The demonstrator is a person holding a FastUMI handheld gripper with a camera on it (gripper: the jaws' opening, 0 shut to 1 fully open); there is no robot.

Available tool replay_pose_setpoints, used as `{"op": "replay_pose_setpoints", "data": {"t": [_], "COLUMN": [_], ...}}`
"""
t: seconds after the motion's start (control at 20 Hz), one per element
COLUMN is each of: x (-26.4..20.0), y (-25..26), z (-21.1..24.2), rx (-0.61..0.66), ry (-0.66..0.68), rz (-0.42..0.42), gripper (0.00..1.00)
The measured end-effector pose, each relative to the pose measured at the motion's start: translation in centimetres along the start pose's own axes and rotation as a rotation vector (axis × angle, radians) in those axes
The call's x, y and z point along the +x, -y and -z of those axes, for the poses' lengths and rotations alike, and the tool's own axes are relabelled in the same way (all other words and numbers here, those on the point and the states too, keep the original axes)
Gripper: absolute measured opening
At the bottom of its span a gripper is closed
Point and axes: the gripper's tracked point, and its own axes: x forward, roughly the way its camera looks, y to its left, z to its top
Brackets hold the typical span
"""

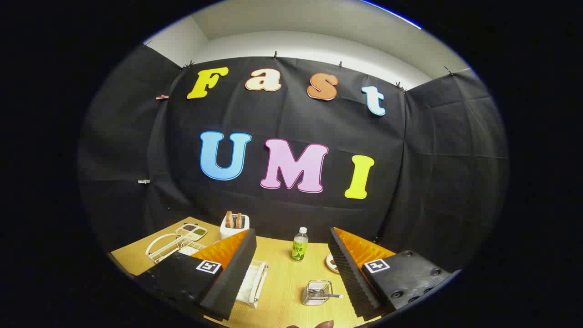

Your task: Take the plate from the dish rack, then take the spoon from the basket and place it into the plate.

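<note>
My gripper (291, 237) is open, held above a wooden table (282, 291), with nothing between its fingers. A small wire basket (316, 291) stands on the table between the fingers, close to the right one, and a spoon (331, 295) lies in it with its handle poking out to the right. A white slatted dish rack (253, 282) sits beside the left finger, which hides part of it; I cannot make out a plate in it. A small round plate (331, 263) with something brown on it peeks out from behind the right finger.
A green-labelled bottle (299, 246) stands upright ahead, between the fingertips. Beyond the left finger are a white toaster (234, 226) with bread slices, a compartment tray (191, 231) and a white wire rack (166, 246). The black cloth wall closes the table's far side.
</note>
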Motion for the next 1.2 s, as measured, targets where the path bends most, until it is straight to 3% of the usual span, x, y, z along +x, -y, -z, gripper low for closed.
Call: {"op": "replay_pose_setpoints", "data": {"t": [1.2], "x": [1.7], "y": [-2.7], "z": [0.2], "rx": [0.023], "ry": [-0.034], "rz": [-0.029], "gripper": [0.97]}}
